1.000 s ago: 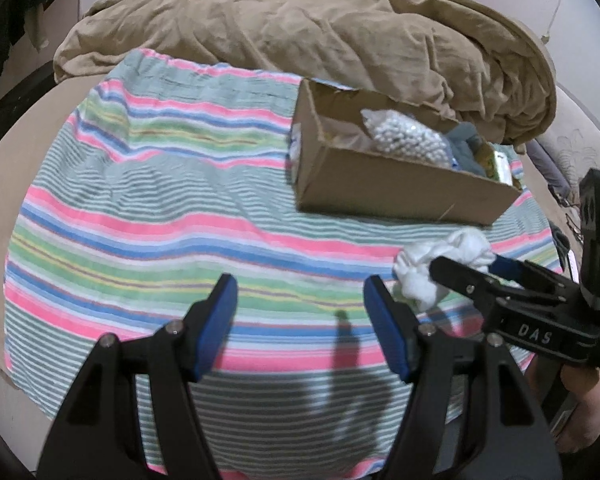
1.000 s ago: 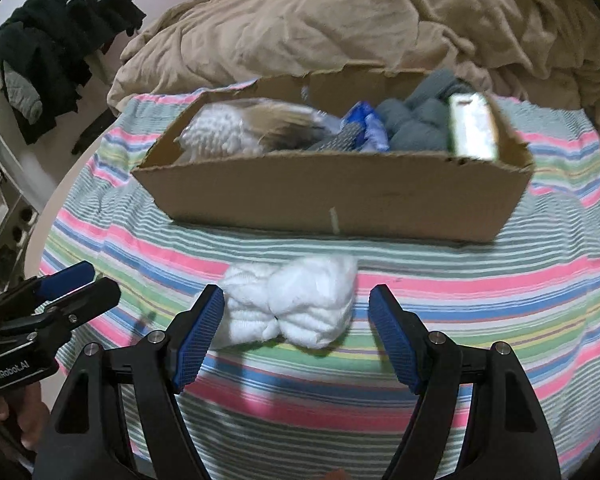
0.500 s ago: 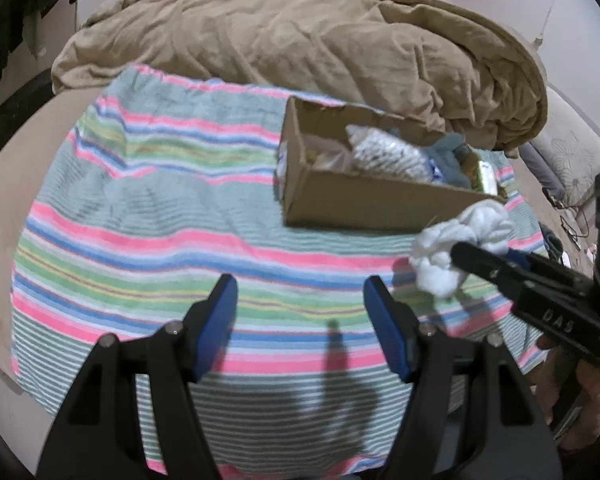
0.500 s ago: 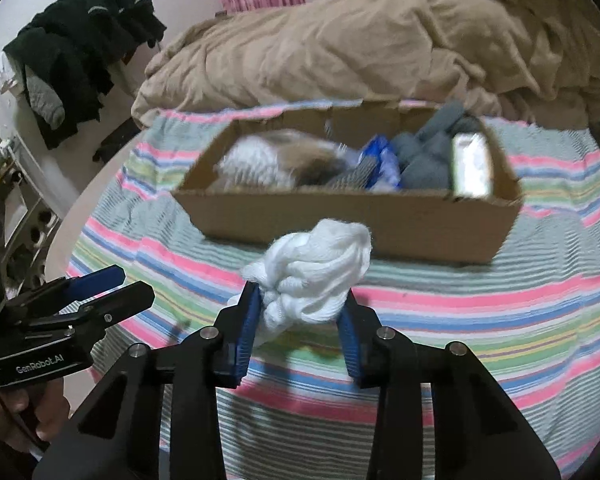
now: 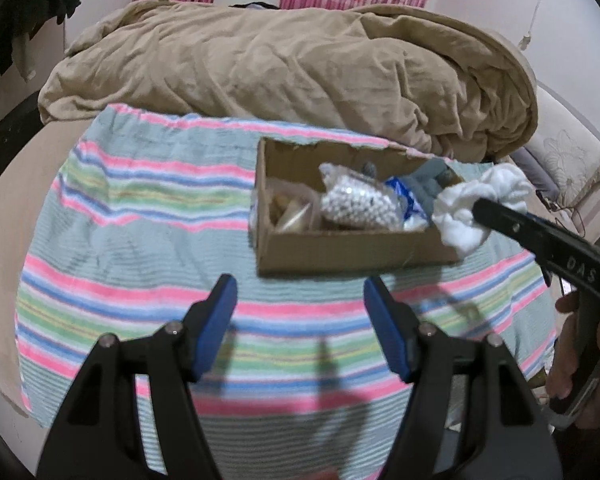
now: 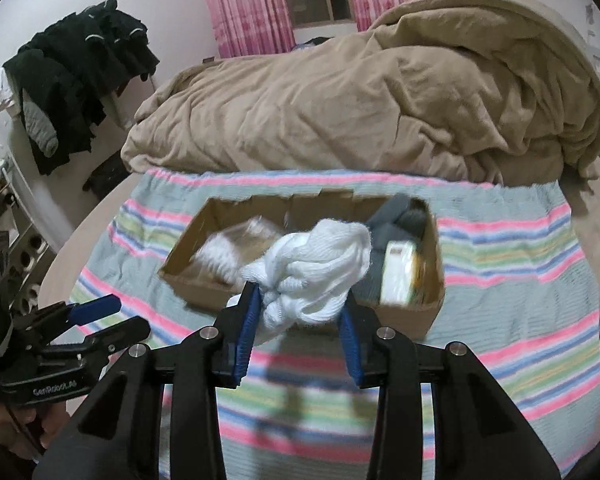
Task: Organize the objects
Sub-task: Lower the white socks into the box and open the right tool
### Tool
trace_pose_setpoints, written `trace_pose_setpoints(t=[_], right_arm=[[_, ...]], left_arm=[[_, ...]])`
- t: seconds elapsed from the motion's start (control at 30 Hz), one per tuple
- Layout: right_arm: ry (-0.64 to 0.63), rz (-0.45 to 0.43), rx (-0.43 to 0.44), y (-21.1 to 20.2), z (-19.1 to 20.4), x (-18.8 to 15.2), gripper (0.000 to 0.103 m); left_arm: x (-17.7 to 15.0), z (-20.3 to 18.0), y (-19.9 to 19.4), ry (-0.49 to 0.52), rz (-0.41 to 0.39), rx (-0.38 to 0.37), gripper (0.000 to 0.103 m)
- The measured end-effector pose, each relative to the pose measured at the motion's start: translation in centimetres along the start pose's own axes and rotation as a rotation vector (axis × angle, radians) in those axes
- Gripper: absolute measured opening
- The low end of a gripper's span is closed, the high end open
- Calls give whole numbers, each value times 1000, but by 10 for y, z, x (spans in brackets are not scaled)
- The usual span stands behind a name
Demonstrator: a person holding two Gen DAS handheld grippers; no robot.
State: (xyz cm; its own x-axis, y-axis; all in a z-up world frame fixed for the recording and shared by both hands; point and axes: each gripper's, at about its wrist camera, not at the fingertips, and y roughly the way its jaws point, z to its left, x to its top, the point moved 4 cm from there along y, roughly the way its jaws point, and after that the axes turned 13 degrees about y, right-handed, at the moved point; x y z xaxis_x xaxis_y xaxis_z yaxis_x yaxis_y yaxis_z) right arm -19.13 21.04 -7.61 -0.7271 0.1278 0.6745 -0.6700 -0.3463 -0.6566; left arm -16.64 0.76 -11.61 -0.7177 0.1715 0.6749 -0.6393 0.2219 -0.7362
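With my right gripper (image 6: 298,322) pinching the white cloth bundle (image 6: 312,268) above the cardboard box (image 6: 404,320) and my left gripper (image 5: 300,322) wide and empty, I judge I'm mid-placement, needing only to lower and release.

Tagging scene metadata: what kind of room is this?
Almost certainly a bedroom: a rumpled tan duvet on a bed, pink curtains at a window, dark clothes heaped on a rack.

The right gripper (image 6: 300,320) clamps a white cloth bundle (image 6: 312,268). It hangs over a cardboard box (image 6: 404,316) on the striped blanket (image 6: 520,280).
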Motion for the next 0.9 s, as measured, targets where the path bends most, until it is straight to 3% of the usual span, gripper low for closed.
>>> trace_pose_setpoints(t=[0.07,0.43,0.77,0.9], right_arm=[[3,-6,-3,4,-2,7,40],[35,36,-14,45,-11,23,40],[66,87,-39,81,-27,7,43],[56,78,-46,78,-25,6,55]], left_arm=[[7,1,1,4,-10,4,77],[33,8,26,21,-5,38,77],[28,9,49,14,34,37,78],[27,8,45,10,35,43,78]])
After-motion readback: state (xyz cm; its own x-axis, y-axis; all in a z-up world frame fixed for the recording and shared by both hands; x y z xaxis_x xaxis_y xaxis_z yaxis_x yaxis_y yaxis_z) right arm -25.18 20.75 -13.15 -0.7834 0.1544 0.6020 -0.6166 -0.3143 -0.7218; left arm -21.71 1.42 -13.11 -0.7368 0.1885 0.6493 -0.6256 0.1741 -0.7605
